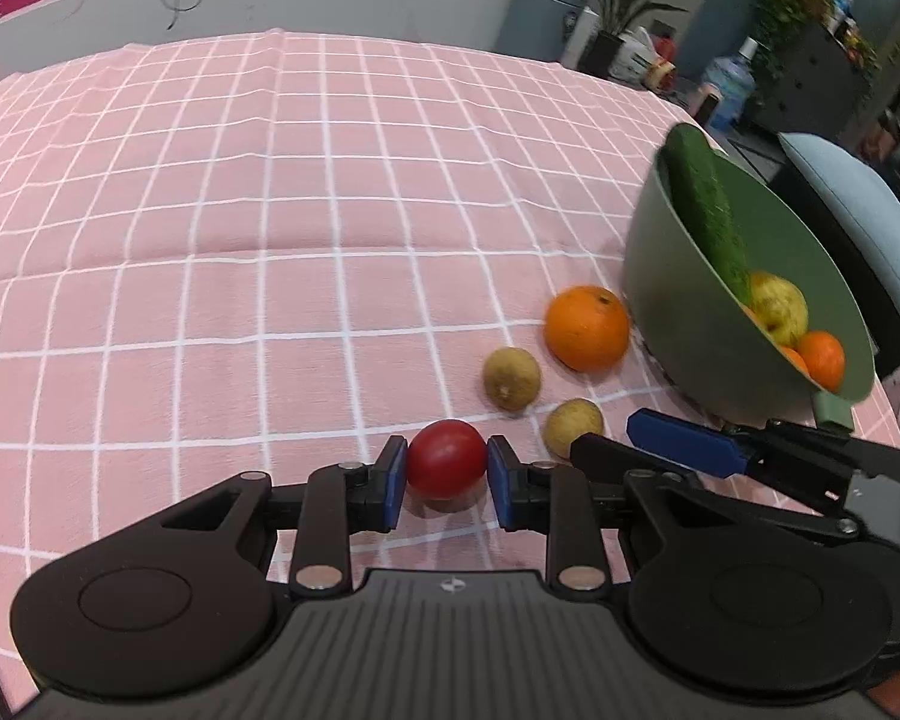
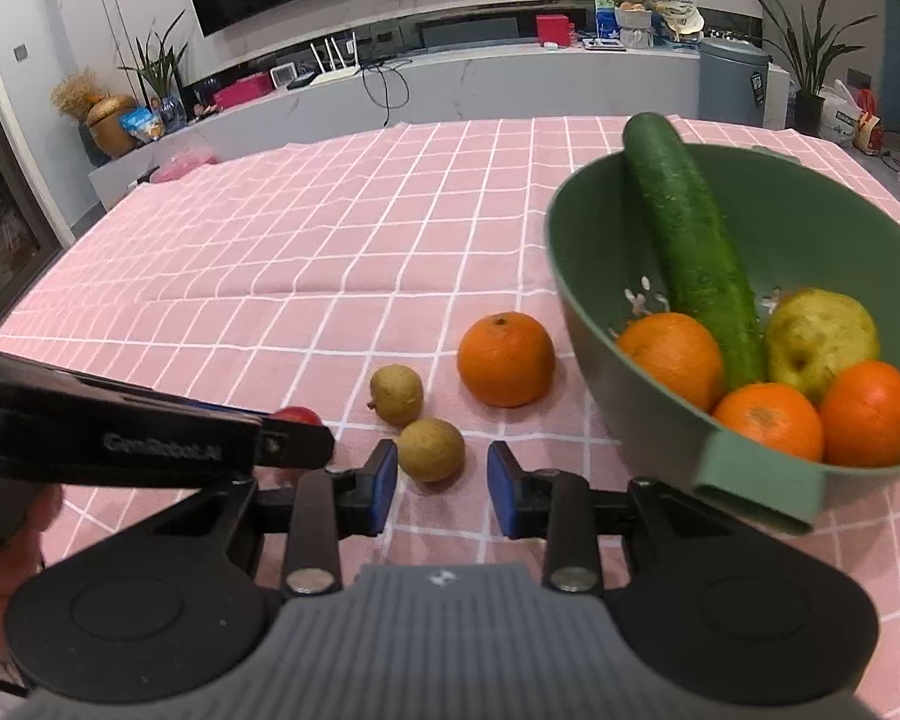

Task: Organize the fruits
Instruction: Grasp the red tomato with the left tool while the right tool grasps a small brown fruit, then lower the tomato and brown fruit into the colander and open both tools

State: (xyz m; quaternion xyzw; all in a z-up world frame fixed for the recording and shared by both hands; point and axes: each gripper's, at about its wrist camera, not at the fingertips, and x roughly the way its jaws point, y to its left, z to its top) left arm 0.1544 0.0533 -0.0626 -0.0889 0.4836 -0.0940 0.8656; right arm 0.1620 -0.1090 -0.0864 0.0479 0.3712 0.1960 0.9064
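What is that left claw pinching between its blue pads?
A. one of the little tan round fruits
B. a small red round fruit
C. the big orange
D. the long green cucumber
B: in the left wrist view the left claw has its blue pads pressed on both sides of the small red round fruit on the pink checked tablecloth.

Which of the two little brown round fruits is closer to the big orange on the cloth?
The small brown round fruit farther from the right gripper. It lies beside the big orange; its twin sits just ahead of that gripper's open jaws.
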